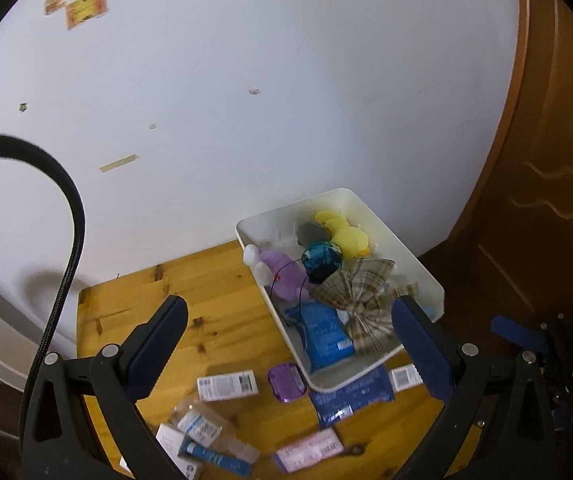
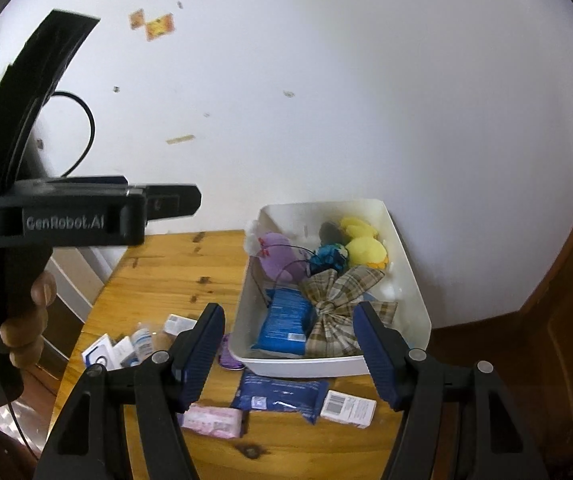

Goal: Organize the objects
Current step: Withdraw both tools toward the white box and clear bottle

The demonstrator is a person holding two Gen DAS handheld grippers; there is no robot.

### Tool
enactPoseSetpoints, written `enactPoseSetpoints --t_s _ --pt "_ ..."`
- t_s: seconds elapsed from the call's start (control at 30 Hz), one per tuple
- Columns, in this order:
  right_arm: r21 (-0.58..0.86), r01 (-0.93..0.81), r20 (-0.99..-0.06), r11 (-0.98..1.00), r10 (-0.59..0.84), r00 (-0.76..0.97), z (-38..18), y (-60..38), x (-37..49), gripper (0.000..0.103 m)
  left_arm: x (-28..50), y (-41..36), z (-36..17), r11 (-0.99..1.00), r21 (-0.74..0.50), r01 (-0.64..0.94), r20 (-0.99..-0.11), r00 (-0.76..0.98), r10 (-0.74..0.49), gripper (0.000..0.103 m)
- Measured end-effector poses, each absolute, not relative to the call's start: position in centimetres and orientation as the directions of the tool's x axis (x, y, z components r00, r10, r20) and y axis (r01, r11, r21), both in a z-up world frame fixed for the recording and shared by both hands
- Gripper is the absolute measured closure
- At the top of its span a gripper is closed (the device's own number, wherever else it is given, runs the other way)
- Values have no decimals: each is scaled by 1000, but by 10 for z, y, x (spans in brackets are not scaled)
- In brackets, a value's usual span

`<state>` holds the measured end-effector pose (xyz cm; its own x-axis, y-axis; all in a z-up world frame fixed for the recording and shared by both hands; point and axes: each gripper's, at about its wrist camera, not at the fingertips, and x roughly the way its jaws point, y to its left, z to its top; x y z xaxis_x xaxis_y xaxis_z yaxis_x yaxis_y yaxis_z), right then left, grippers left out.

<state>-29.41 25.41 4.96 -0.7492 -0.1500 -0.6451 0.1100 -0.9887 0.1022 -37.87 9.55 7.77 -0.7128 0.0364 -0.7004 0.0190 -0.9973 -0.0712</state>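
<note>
**Both hand-held grippers hanging open above a cluttered bench**

The left hand-held gripper (image 1: 290,344) is hovering with its jaws spread wide and nothing between them; the right hand-held gripper (image 2: 288,350) is doing the same. Below, a white bin (image 2: 406,280) is sitting at the far right corner of the wooden bench (image 1: 206,280), against the wall — holding a yellow plush duck (image 2: 366,250), a purple plush (image 2: 276,256), a plaid bow (image 2: 338,300) and a blue packet (image 2: 282,320). Another blue packet (image 2: 278,396), a pink pack (image 2: 212,420), a purple case (image 1: 286,382) and small white boxes (image 1: 228,386) are lying on the bench just in front of the bin.
</note>
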Motion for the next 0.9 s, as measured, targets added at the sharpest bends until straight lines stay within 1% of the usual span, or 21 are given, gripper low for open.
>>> enactPoseSetpoints --t_s 0.43,0.6,0.9 --pt "70 167 -612 -983 -175 -772 71 219 -243 35 -305 55 85 -990 -117 73 -688 -725 27 1" --pt "66 193 -611 -979 -193 -767 71 204 -232 35 -284 33 76 -984 -143 107 -702 -712 25 1" --pt "68 239 -642 -969 -226 -733 58 173 -231 35 -249 -6 51 -976 -140 168 -726 -688 -14 1"
